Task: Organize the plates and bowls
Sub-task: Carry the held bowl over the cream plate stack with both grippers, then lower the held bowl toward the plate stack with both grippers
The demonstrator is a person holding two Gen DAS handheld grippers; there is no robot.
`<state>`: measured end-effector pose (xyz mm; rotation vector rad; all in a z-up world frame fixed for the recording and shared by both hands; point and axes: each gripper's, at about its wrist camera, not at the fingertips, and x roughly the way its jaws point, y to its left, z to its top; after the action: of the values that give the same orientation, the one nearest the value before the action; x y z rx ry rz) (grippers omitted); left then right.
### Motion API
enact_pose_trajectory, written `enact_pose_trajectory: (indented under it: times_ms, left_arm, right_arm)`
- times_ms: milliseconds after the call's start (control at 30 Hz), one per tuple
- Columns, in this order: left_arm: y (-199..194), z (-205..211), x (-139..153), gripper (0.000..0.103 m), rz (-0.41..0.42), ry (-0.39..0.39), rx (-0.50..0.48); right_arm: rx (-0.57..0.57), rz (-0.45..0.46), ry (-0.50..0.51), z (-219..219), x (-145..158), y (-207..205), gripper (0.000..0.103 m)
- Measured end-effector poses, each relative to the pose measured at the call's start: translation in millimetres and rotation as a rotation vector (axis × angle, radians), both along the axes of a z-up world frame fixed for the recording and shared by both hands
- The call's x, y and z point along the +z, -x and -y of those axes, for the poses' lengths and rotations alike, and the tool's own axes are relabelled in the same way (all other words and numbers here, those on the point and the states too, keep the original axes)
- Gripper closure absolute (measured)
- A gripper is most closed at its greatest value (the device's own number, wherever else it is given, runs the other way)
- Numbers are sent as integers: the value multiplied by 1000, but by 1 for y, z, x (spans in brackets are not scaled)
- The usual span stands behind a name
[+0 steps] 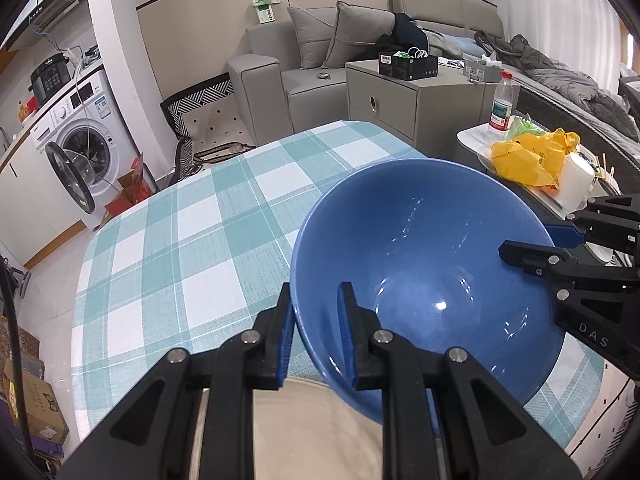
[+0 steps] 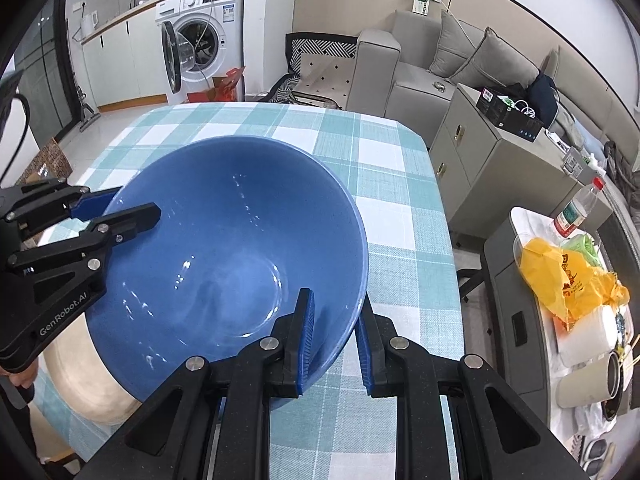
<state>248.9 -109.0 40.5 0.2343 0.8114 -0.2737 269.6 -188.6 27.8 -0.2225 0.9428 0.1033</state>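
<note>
Left wrist view showed my left gripper (image 1: pixel 316 332) clamped on the near rim of the blue bowl (image 1: pixel 424 264), one blue-padded finger outside the wall and the other inside it. My right gripper (image 1: pixel 536 240) came in from the far right and pinched the opposite rim the same way, one finger over the inside, one behind the wall. The bowl was tilted, its mouth open toward the camera, and it sat over the near edge of the table with the checked cloth (image 1: pixel 192 232). Under the bowl lay something beige and rounded (image 1: pixel 320 432) (I could not tell what it was, nor whether the bowl touched it).

From the right wrist camera, my right gripper (image 2: pixel 336 336) had the rim between its pads, and my left gripper (image 2: pixel 116 212) held the other side at the left edge of the frame. The blue bowl (image 2: pixel 232 248) hid most of the beige object (image 2: pixel 84 376), which stuck out below and to its left.

Well apart from the table, on a side stand, I saw a yellow bag (image 2: pixel 568 276) and a plastic bottle (image 2: pixel 576 208) with a red cap.
</note>
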Motion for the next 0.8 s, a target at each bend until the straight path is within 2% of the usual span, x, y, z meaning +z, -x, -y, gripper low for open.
enact_pose_trajectory:
  times_ms: [800]
  left_arm:
    - [-10,0,-21,85,-46,-23,-17]
  right_arm:
    - [-17,5,101,-9,-19,-7,83]
